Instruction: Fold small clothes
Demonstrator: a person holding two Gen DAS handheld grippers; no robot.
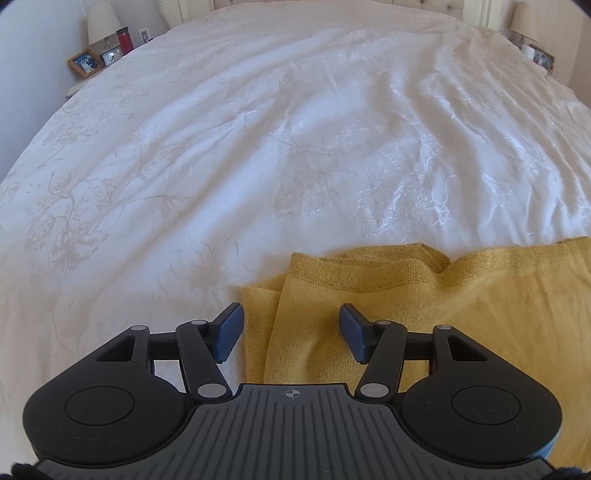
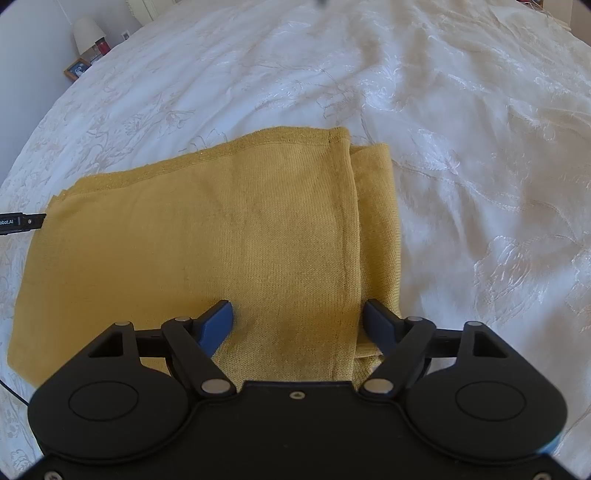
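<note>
A mustard-yellow knit garment [image 2: 221,236] lies folded flat on the white embroidered bedspread [image 2: 461,166]. In the right wrist view my right gripper [image 2: 298,314] hovers over the garment's near right part, by its layered right edge [image 2: 376,221]. It is open, and the fabric lies under the gap with nothing pinched. In the left wrist view the garment [image 1: 424,306] fills the lower right. My left gripper [image 1: 291,317] stands open over the garment's left folded edge [image 1: 273,314], with its blue pads [image 1: 229,328] clear of the cloth. A black part of the left tool [image 2: 22,221] shows at the garment's left side.
The bedspread [image 1: 221,147] stretches far ahead, rumpled on the right. At the far left stands a bedside table [image 1: 79,83] with a lamp [image 1: 101,20], a photo frame [image 1: 85,62] and a red bottle [image 1: 125,38]. Another lamp [image 1: 524,18] stands at the far right.
</note>
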